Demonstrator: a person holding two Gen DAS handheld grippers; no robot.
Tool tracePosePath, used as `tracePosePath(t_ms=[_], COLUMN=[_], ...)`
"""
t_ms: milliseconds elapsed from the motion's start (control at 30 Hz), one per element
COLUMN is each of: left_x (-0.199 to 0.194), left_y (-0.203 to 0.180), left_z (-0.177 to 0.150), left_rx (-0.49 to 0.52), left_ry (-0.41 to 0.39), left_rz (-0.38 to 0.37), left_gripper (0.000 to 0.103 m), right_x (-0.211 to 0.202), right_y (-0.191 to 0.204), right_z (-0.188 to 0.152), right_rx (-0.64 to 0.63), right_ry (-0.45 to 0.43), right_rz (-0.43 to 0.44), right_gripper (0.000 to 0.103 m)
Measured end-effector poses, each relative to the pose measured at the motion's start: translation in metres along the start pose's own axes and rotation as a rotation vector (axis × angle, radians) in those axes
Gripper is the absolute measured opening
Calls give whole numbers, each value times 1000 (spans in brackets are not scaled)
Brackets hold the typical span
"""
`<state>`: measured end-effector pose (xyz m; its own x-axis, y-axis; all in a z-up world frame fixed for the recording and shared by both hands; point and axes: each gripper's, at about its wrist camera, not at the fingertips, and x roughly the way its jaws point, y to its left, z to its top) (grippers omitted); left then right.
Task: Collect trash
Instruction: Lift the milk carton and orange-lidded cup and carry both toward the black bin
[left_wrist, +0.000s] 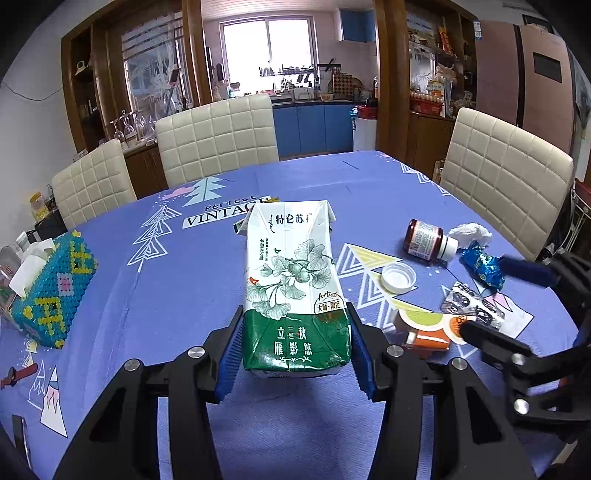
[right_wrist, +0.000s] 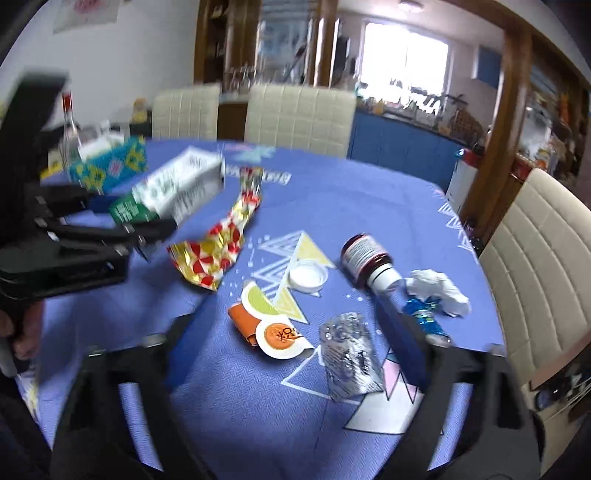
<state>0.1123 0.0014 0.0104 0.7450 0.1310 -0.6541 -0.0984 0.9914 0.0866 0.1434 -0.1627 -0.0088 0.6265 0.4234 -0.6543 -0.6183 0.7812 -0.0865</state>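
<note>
The left gripper (left_wrist: 295, 347) has its blue pads pressed against both sides of a white-and-green milk carton (left_wrist: 293, 280), pinching it near its green base — from the right wrist view the carton (right_wrist: 177, 188) appears lifted clear of the purple tablecloth (left_wrist: 184, 295), tilted with its top away from the holder. The right gripper (right_wrist: 291, 350) hangs above the scattered trash with its fingers spread wide and nothing between them. Below it lie an orange and lime-green fruit-print packet (right_wrist: 269, 325) and, just beside that, a crumpled silver wrapper (right_wrist: 349, 354). Further out sit a white cap (right_wrist: 308, 277), a brown bottle on its side (right_wrist: 365, 264), a wad of white tissue (right_wrist: 439, 291) and a blue foil wrapper (right_wrist: 424, 317) touching the tissue. A red-and-gold foil wrapper (right_wrist: 218, 247) sprawls near the carton — and a beaded tissue box (left_wrist: 51, 288) stands well apart on the table's left side.
</note>
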Motion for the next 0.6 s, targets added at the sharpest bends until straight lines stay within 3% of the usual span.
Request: tracePosePath(t_ms=[333, 433, 600], left_x=[16, 18, 16], left_y=[2, 1, -4], left_z=[-3, -4, -2], left_rx=[0, 0, 12], left_ry=[26, 32, 26], left_rz=[-17, -25, -31], left_gripper=[49, 49, 49], right_x=[39, 42, 31], right_y=[8, 10, 12], right_z=[-6, -8, -7], right_rx=[-5, -18, -29], right_ry=[91, 115, 94], right_rz=[46, 57, 64], right_gripper=[73, 48, 38])
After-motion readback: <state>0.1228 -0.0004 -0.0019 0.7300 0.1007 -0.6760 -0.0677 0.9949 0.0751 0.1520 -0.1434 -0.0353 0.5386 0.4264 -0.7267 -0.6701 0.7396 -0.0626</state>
